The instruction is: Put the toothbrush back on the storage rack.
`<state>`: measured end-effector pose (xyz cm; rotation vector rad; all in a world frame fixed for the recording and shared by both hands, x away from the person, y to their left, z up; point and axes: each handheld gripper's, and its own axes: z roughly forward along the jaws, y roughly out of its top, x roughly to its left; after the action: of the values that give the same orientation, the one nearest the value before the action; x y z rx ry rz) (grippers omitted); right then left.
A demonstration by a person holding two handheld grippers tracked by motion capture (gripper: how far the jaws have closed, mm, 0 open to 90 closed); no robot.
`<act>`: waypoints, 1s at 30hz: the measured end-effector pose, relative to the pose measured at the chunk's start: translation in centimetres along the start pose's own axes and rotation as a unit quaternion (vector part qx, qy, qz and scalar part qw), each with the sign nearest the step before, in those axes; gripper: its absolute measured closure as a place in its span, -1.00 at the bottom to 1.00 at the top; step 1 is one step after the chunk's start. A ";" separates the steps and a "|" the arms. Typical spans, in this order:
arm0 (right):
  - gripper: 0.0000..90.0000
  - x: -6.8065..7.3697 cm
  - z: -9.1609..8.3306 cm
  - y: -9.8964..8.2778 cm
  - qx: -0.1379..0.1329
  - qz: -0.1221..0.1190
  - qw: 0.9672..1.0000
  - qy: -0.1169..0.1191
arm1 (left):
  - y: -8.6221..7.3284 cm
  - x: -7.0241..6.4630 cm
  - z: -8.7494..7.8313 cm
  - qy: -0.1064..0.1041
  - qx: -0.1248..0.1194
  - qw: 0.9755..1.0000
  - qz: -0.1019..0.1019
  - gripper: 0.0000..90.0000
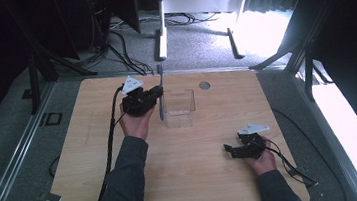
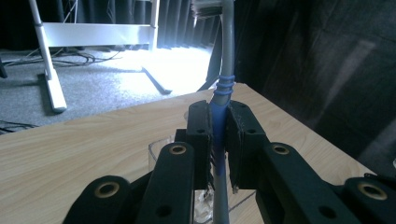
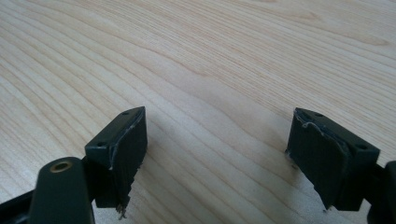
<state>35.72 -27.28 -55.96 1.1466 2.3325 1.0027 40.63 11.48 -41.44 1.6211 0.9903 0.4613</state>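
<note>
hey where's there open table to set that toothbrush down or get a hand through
Bare wood lies between the clear container and the right claw, and along the table's near left edge. It is crowded at the far middle, where the left claw holds the toothbrush beside the container.

Light wooden table (image 1: 185, 180), grey carpet floor (image 1: 195, 41), white desk frame (image 1: 196, 3), dark curtains (image 2: 303, 56), bright light patch
</note>
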 end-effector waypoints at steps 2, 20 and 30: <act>-0.56 0.0 0.0 0.0 0.000 0.000 1.000 0.000 | 0.0 0.0 0.0 0.001 -0.003 1.000 -0.001 0.79; -0.56 0.0 0.0 0.0 0.000 0.000 1.000 0.000 | 0.8 -0.5 0.8 0.002 -0.021 1.000 0.003 0.79; -0.56 0.0 0.0 0.0 0.001 0.001 1.000 0.000 | 1.0 -0.8 1.3 0.000 -0.039 0.999 0.004 0.79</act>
<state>35.71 -27.27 -55.96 1.1486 2.3333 1.0025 41.48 10.09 -40.75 1.5557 0.9544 0.5009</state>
